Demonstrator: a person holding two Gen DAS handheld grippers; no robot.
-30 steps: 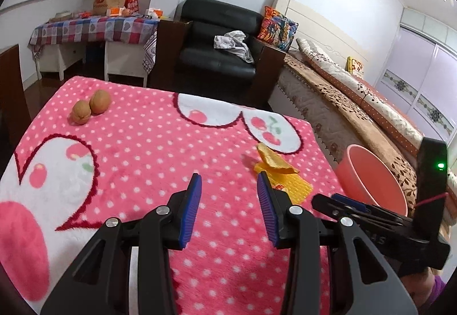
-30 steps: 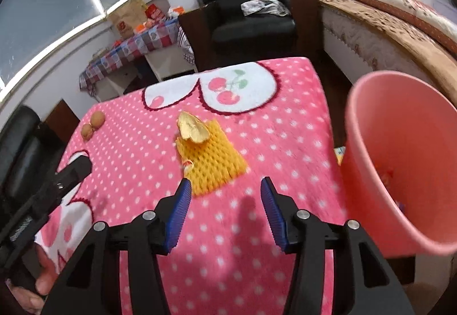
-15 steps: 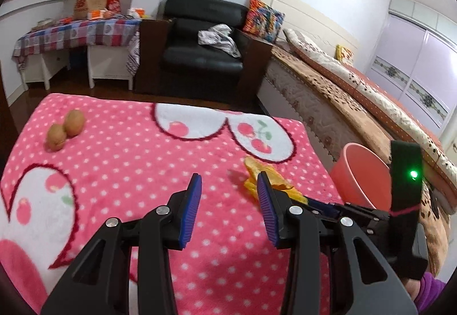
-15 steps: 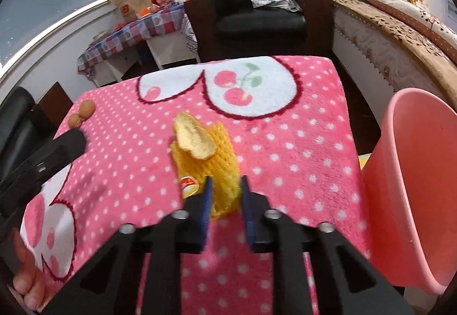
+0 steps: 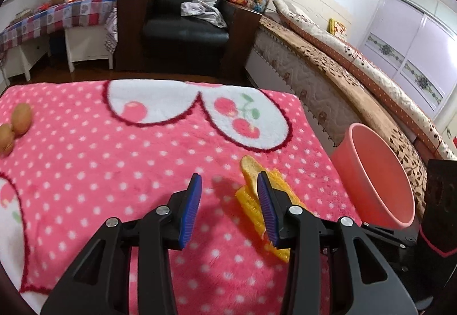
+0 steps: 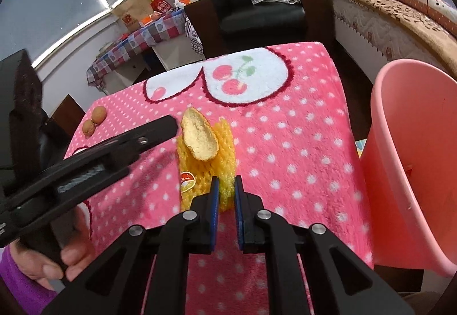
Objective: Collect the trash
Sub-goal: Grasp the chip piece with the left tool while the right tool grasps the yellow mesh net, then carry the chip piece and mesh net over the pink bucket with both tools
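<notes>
My right gripper [image 6: 227, 191] pinched tight on the yellow foam net [image 6: 221, 169] lying on the pink blanket [image 6: 300, 143], net's oval sticker [image 6: 187, 181] unreadable, my left gripper [image 5: 228, 205] spread empty, paper bag [image 6: 132, 11] marked with an N-B logo.

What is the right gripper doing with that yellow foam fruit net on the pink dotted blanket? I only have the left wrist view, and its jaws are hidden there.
Observer: The right gripper is shut on the near edge of the yellow foam fruit net, which lies on the pink dotted blanket.
Operator: Is anything else attached to the net?
Observer: Yes, a small round label sticker sits on its near left corner, just left of the jaws.
Operator: And the pale curved peel?
Observer: The pale curved peel rests hollow side up on the net's far end.
</notes>
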